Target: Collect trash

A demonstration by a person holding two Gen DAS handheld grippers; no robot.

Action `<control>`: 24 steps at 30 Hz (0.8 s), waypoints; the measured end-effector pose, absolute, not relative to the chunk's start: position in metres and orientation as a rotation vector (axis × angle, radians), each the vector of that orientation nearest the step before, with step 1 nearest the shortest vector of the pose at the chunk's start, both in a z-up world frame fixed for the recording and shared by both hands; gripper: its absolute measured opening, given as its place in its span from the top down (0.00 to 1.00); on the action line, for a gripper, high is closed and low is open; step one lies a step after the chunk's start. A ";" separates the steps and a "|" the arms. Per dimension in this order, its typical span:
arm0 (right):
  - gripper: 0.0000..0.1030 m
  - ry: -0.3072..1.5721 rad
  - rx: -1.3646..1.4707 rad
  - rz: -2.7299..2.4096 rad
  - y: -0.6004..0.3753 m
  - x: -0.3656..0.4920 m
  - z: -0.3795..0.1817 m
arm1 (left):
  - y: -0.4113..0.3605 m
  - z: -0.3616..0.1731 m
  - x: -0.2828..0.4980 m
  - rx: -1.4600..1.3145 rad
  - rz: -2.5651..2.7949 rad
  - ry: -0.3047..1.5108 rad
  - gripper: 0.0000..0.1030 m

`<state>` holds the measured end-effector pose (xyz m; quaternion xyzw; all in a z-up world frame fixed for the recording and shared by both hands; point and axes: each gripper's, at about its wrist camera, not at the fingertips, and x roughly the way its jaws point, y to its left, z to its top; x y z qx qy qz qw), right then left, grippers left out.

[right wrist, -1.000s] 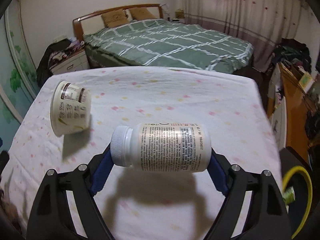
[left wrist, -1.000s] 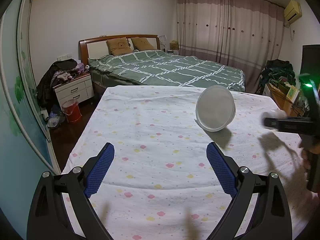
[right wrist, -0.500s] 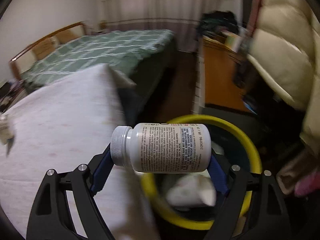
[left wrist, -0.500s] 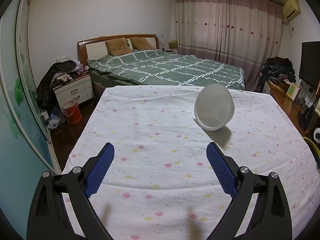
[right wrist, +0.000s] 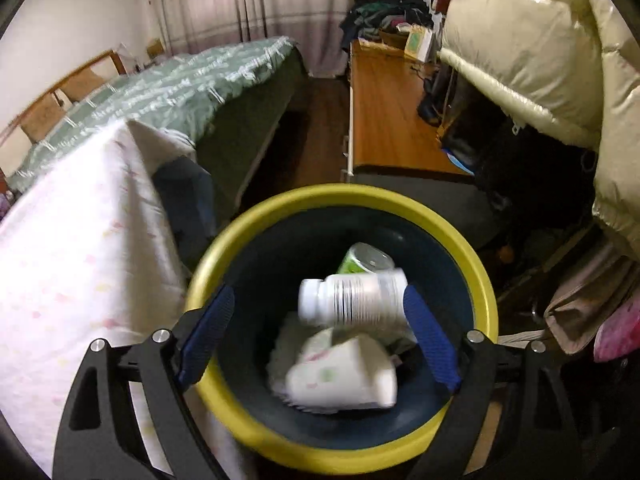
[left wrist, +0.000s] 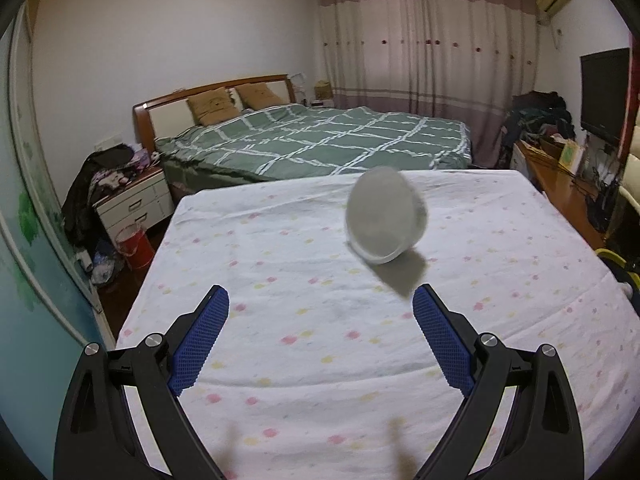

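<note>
Right gripper [right wrist: 316, 320] fingers just opened, bottle [right wrist: 352, 300] dropping sideways over bin [right wrist: 486, 292]; left gripper [left wrist: 320, 312] empty and spread, cup [left wrist: 384, 220] upper right of centre.

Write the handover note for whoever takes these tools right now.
Right tool: over the bin. Its jaws have just been opening. The bottle is between them, clear of one jaw, and looks to be dropping in.
Left tool: open, empty, pointed at the cup, which lies on its side on the table.
Done: a can and a white pack are in the bin, and the bottle is going in.
Left: pick up the cup and bin it.
</note>
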<state>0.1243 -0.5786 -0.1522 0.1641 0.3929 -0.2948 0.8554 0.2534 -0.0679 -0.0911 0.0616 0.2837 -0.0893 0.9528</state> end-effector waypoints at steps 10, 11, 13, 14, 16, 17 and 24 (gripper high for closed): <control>0.16 0.573 0.294 -0.448 -0.485 0.135 -0.104 | -0.129 -0.061 0.291 0.190 -0.301 0.568 0.11; 0.16 0.563 0.277 -0.447 -0.480 0.137 -0.103 | -0.137 -0.060 0.300 0.194 -0.315 0.583 0.11; 0.16 0.560 0.248 -0.440 -0.471 0.141 -0.103 | -0.149 -0.061 0.314 0.195 -0.335 0.615 0.11; 0.16 0.561 0.242 -0.439 -0.468 0.142 -0.103 | -0.155 -0.063 0.324 0.193 -0.342 0.638 0.11; 0.16 0.561 0.232 -0.441 -0.468 0.142 -0.104 | -0.164 -0.069 0.340 0.186 -0.343 0.675 0.11; 0.16 0.562 0.231 -0.445 -0.468 0.141 -0.105 | -0.167 -0.072 0.348 0.183 -0.341 0.690 0.11; 0.16 0.553 0.296 -0.444 -0.479 0.138 -0.107 | -0.207 -0.076 0.384 0.229 -0.346 0.704 0.11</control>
